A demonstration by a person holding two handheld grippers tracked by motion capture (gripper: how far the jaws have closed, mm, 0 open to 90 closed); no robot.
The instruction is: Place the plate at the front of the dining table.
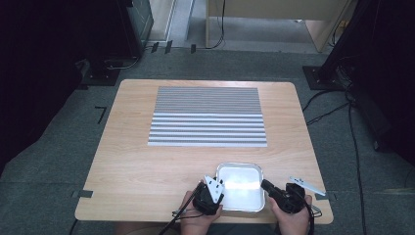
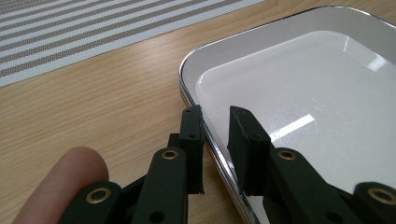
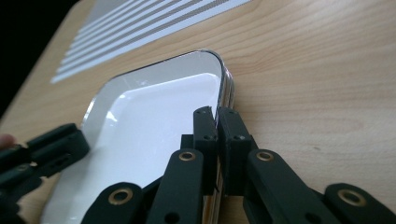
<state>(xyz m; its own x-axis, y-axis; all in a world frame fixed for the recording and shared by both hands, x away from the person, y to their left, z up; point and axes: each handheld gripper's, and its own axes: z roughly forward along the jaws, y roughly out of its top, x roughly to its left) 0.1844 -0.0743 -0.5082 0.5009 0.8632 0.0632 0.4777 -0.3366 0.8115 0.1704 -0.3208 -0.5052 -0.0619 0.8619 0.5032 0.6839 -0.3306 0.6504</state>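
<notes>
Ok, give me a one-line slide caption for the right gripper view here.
Right gripper pinches the right rim of the shiny metal tray on the wooden table.

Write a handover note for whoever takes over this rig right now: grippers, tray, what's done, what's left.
Right gripper: shut on the metal tray, pinching its right rim.
Left gripper: jaws straddle the tray's left rim with a gap showing; not clamped yet.
Tray: empty, flat on the wooden table at the near edge, in front of the striped placemat.
Done: one side gripped.
Left: probably close the left gripper, then lift the tray.
</notes>
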